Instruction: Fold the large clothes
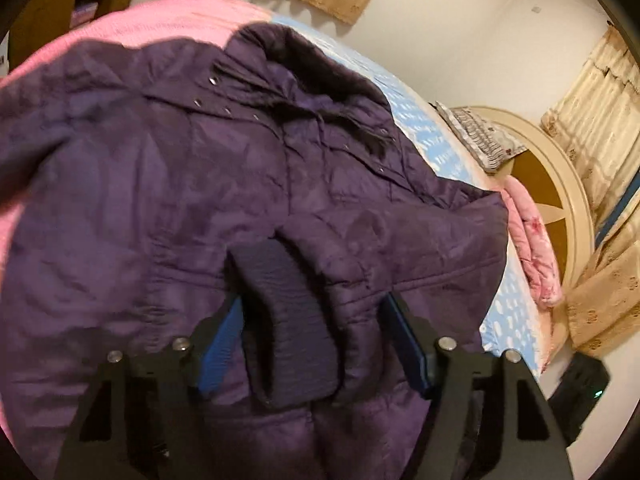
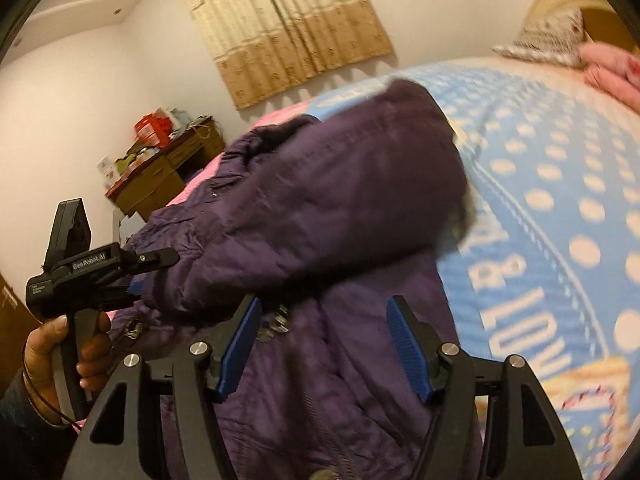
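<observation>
Both blue-padded fingers (image 1: pixel 222 344) of the left gripper (image 1: pixel 314 344) stand apart, with a dark ribbed sleeve cuff (image 1: pixel 288 320) lying between them, clamped by neither pad as far as the view shows. On the right gripper (image 2: pixel 322 348) the fingers (image 2: pixel 406 346) are spread wide too, hanging over the purple jacket (image 1: pixel 168 184) with nothing held.

That jacket lies spread on the bed, its furry collar (image 1: pixel 320 68) toward the far side and one sleeve folded across the body. A blurred sleeve (image 2: pixel 352 184) rises across the right wrist view, hiding much of the bed behind it. Under the jacket lie a pink blanket (image 1: pixel 132 24) and a blue dotted sheet (image 2: pixel 560 184).

Near the headboard (image 1: pixel 560 168) sit a patterned pillow (image 1: pixel 480 136) and a folded pink quilt (image 1: pixel 532 248). Open sheet stretches beside the jacket toward the headboard. A wooden desk (image 2: pixel 160 172) stands beyond the bed, under beige curtains (image 2: pixel 288 28). The person's left hand (image 2: pixel 60 356) grips its tool at the jacket's edge.
</observation>
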Motion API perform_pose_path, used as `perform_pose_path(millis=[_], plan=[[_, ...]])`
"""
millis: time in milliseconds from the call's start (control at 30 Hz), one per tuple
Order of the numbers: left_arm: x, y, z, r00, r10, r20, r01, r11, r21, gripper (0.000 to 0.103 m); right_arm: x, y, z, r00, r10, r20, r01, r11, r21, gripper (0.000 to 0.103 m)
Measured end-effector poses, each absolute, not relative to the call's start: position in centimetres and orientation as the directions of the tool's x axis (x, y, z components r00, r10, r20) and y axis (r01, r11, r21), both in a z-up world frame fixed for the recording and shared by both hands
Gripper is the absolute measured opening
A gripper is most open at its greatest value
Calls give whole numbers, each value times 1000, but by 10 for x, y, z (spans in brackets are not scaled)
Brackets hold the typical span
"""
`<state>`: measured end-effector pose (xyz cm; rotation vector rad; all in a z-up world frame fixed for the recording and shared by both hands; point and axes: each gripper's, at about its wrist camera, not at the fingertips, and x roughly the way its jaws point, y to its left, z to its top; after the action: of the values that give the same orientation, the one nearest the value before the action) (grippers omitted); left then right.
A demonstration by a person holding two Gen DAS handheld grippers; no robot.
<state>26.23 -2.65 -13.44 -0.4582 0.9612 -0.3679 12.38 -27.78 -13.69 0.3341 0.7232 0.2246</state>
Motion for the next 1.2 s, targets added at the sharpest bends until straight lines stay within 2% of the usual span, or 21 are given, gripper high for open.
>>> perform_pose_path(millis=[33,67,100,167,233,367,433,500,600,700,833,867,900,933,1000,1033,1067,1200], plan=[[261,-28,-133,531,-510,-676,118,835,-538,60,121,-280,-139,726,317,-609,-82,920,382,66],[258,-29,-130,529,-562,-636,165,803,-573,29,120,-282,-144,723,326,-609,-78,914,397,66],[255,-31,-124,533,-584,-612,196,789,-582,27,119,-285,-146,726,338,-598,-79,906,416,66],[244,-33,-106,585,-569,-578,241,802,-546,15,117,-286,-146,735,347,-583,-87,900,427,67],[232,-31,-84,634,-539,-554,260,824,-504,15,118,-286,-148,734,352,-581,-94,899,427,68],[210,-2,-58,712,-514,-479,249,822,-512,14,117,-287,-151,734,362,-574,-109,898,427,70],[207,13,-65,731,-443,-519,181,859,-479,14,117,-287,-153,733,366,-572,-113,896,429,71],[210,31,-85,723,-416,-552,115,860,-497,14,117,-286,-153,729,368,-577,-115,897,426,71],[210,44,-116,660,-427,-618,63,851,-521,14,118,-285,-149,708,358,-608,-114,908,402,71],[199,40,-116,666,-419,-617,94,868,-488,15,125,-278,-126,683,319,-657,-111,935,338,71],[185,33,-99,712,-376,-593,125,899,-419,15,142,-281,-68,760,246,-602,-127,964,234,71],[186,31,-97,717,-359,-597,131,911,-390,17,154,-283,-55,773,226,-593,-124,970,209,71],[187,28,-95,719,-335,-608,129,925,-357,27,167,-284,-44,785,205,-584,-120,976,181,71],[188,27,-93,725,-320,-610,123,932,-342,31,177,-286,-38,792,190,-581,-116,980,162,71],[186,31,-89,746,-291,-599,101,939,-330,59,205,-285,-28,793,162,-587,-105,986,130,71],[183,33,-86,763,-285,-580,99,938,-331,67,222,-281,-26,789,158,-594,-108,987,119,71],[180,34,-81,791,-269,-550,92,940,-327,80,236,-276,-27,784,165,-599,-121,986,113,71],[187,27,-66,841,-213,-497,77,957,-280,97,275,-241,-57,708,231,-667,-241,967,80,71]])
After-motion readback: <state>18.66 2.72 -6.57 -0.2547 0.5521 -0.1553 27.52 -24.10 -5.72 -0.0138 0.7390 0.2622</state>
